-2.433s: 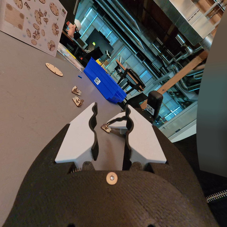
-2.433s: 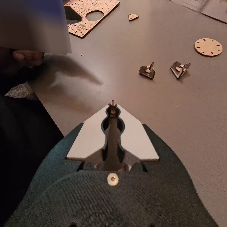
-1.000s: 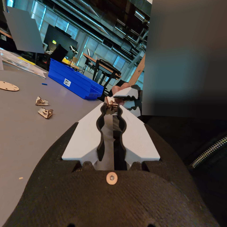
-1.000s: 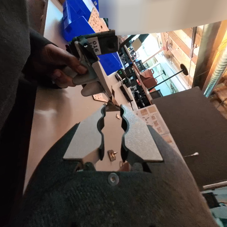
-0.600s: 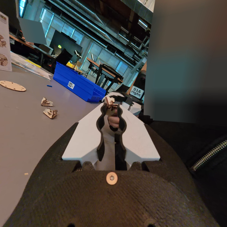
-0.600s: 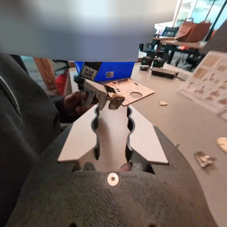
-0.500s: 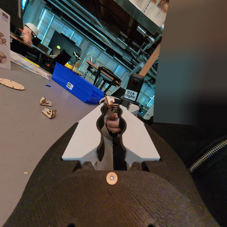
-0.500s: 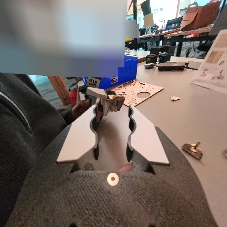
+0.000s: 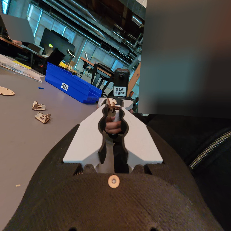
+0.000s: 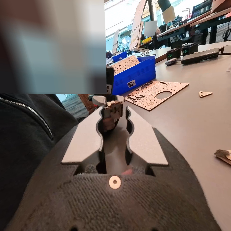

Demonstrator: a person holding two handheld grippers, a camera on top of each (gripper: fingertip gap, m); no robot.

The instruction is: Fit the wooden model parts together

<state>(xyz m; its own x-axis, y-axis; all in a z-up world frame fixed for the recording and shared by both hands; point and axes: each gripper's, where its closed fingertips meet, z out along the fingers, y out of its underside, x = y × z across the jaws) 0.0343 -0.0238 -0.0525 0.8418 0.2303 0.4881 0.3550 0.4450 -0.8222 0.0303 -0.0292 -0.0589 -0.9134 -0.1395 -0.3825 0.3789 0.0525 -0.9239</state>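
Plywood piece (image 9: 111, 107), small, light and brittle-looking, sits pinched at the left gripper (image 9: 112, 107) tips above the near table (image 9: 37, 137) edge; right gripper (image 10: 114, 110) brackets it, right pad apart. Best held by flat faces.

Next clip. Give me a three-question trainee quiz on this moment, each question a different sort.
1. True or false: the left gripper is clamped on a small wooden assembly.
2. The right gripper's jaws stand: A) apart, B) fully shut.
3. Fill in: the perforated wooden sheet lies beside a ____ bin.

Key: 1 true; 2 A, with a gap showing beside the assembly; 3 blue.
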